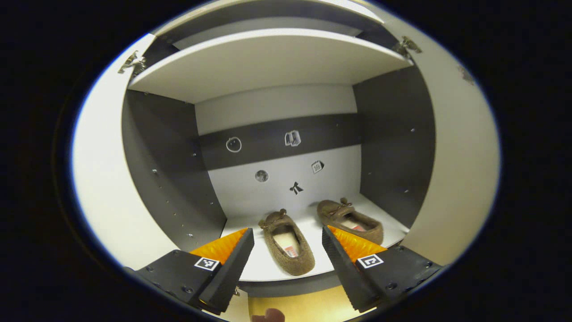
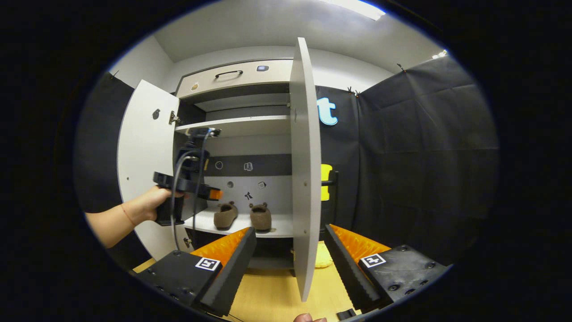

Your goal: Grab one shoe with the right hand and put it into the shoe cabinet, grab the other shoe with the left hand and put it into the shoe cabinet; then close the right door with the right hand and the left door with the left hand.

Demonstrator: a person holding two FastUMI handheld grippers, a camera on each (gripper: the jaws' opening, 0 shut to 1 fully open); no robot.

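Left gripper [image 1: 288, 264]: jaws spread wide, nothing held, fingers at the bottom of the left gripper view framing the near shoe without touching it. It is pointed straight into the shoe cabinet [image 1: 393, 147], level with the lower shelf [image 1: 268, 268].

Right gripper [image 2: 289, 264]: jaws likewise parted and empty, at the bottom of the right gripper view. The right door [image 2: 305, 170] is seen edge-on at frame centre, its lower end between the two fingers, not touched as far as can be told.

Progress, judged: both shoes are placed. Left shoe [image 1: 287, 243] and right shoe [image 1: 351, 220] sit side by side on the lower shelf, toes to the back, a gap between them; the right one is set deeper. In the right gripper view they show at centre-left, small, below the upper shelf [image 2: 237, 126].

Remaining: both doors. The left door [image 2: 145, 165] is swung fully open at frame left; the right door stands open toward the camera.

Pose: in the right gripper view the left gripper is held by a hand [image 2: 149, 205] at centre-left, forearm entering from the left edge, raised in front of the opening. The right gripper sits farther back from the cabinet, lined up on the right door's edge, so closing that door is judged the step in hand.
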